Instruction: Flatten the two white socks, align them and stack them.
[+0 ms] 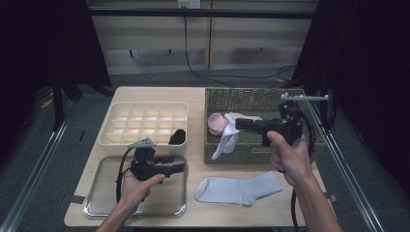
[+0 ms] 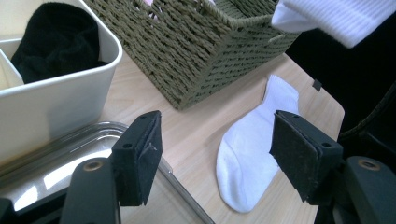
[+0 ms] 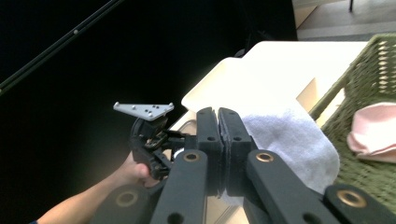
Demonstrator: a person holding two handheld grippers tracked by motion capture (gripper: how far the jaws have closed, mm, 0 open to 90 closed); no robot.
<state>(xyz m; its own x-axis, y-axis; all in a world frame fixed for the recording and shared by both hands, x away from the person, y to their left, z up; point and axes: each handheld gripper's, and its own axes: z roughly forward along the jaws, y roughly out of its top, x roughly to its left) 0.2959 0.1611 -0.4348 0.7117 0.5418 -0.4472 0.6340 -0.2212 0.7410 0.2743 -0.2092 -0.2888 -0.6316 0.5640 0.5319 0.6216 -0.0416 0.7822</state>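
Dangling a white sock (image 1: 226, 140) over the wicker basket's (image 1: 251, 99) near wall, right gripper (image 1: 240, 123) clamped; left gripper (image 1: 180, 167) gapes empty, well left of the basket.

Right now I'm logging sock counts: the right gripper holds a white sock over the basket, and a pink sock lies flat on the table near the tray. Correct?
Not quite: the sock flat on the table is white, as the high view shows. The right gripper does hold a white sock over the basket.
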